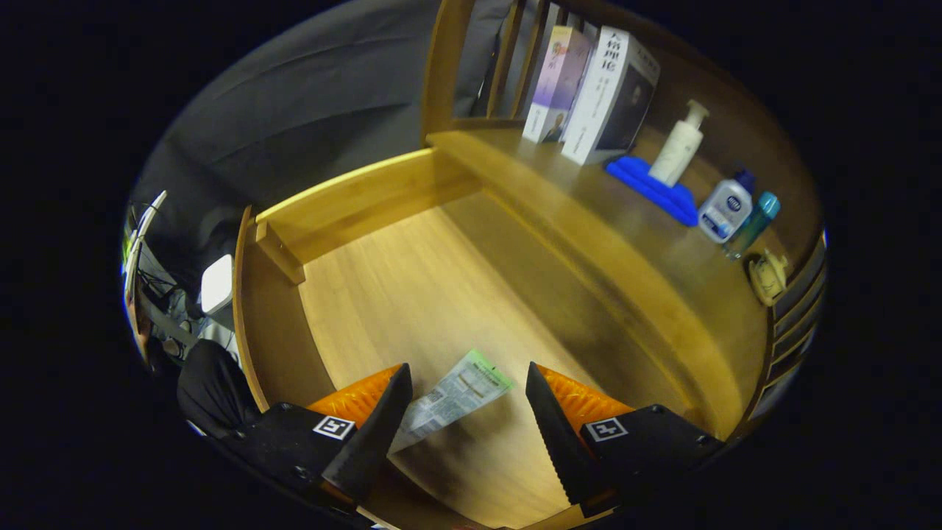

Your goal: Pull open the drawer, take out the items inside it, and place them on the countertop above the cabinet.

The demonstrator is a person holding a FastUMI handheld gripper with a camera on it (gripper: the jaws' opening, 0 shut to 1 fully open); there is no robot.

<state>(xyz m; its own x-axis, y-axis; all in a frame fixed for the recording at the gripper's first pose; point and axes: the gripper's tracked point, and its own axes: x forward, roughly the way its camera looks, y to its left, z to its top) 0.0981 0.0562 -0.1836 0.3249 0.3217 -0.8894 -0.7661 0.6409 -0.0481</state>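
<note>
gripper view looks down into the open drawer (383,287), where a flat packet (456,397) lies on its floor between the wide-open, empty fingers of the hand-held gripper (465,397). it looks light, thin and floppy, probably slippery; pinching a raised edge seems best. the desk (625,250) sits to the right.

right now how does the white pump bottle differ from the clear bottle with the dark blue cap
The white pump bottle is opaque, taller, slimmer, and stands on the blue cloth. The clear bottle with the dark blue cap is squatter, labelled, and sits on bare countertop. Both are upright. The gripper is open over the drawer's packet.
</note>
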